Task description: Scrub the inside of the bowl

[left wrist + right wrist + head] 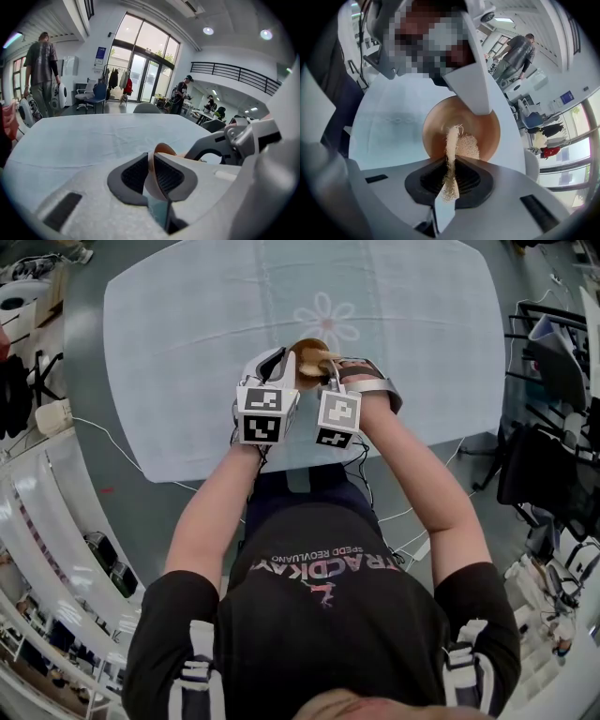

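Observation:
A brown wooden bowl (pixel 307 351) is held up over the table's near edge, between both grippers. My left gripper (pixel 281 364) is shut on the bowl's rim (pixel 162 150): the thin wall stands between the dark pads (pixel 133 176). My right gripper (pixel 331 369) is shut on a pale fibrous scrubber (pixel 452 143). The scrubber's tip lies against the inside of the bowl (pixel 438 124), low in the hollow. In the right gripper view, a white finger of the left gripper (pixel 471 77) reaches over the bowl's far rim.
The table (pixel 187 334) wears a light blue cloth with a flower print (pixel 328 320). Dark chairs and gear (pixel 544 456) crowd the right side, and shelves line the left. A person (pixel 42 65) stands beyond the table's far end.

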Motion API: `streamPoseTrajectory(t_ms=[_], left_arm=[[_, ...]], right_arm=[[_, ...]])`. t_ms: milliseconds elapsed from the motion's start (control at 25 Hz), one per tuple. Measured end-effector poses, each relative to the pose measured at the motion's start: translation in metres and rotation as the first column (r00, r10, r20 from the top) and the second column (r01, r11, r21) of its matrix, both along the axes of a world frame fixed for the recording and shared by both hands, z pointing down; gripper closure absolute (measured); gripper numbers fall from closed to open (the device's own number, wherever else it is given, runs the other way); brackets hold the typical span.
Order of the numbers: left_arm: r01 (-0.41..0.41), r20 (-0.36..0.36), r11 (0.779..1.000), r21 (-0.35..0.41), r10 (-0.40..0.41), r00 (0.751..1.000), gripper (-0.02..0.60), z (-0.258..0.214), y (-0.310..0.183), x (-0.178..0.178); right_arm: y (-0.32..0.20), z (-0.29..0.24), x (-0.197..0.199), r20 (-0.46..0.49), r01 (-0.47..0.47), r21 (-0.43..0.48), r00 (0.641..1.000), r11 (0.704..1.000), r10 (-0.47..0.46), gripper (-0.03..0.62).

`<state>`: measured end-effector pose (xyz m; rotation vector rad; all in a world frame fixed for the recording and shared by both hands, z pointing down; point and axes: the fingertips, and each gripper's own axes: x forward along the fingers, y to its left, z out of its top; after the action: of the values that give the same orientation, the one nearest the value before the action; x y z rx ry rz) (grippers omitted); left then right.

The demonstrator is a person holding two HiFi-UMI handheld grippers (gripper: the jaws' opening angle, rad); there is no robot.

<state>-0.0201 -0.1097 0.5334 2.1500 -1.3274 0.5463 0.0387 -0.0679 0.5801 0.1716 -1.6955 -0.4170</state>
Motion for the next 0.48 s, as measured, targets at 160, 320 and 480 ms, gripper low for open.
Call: streamPoseTrajectory(t_ms=[160, 320, 480], left_arm=[[0.028, -0.01, 1.0, 0.012, -0.028, 1.0, 0.535, -0.004, 0.002, -0.006], [0.059, -0.029, 0.998, 0.027, -0.058, 0.998, 0.537, -0.011, 0.003, -0.01], [0.089, -0.051, 0.996, 0.031, -0.087, 0.995, 0.537, -0.013, 0.004, -0.017]], right_arm=[[0.02, -0.001, -0.013, 0.094, -0.096, -0.128, 0.99, 0.987, 0.108, 0.562], [0.033, -0.012, -0.03, 0.226, -0.15, -0.224, 0.953, 0.963, 0.201, 0.562], [0.036, -0.027, -0.044, 0.337, -0.169, -0.272, 0.906, 0.947, 0.258, 0.562]])
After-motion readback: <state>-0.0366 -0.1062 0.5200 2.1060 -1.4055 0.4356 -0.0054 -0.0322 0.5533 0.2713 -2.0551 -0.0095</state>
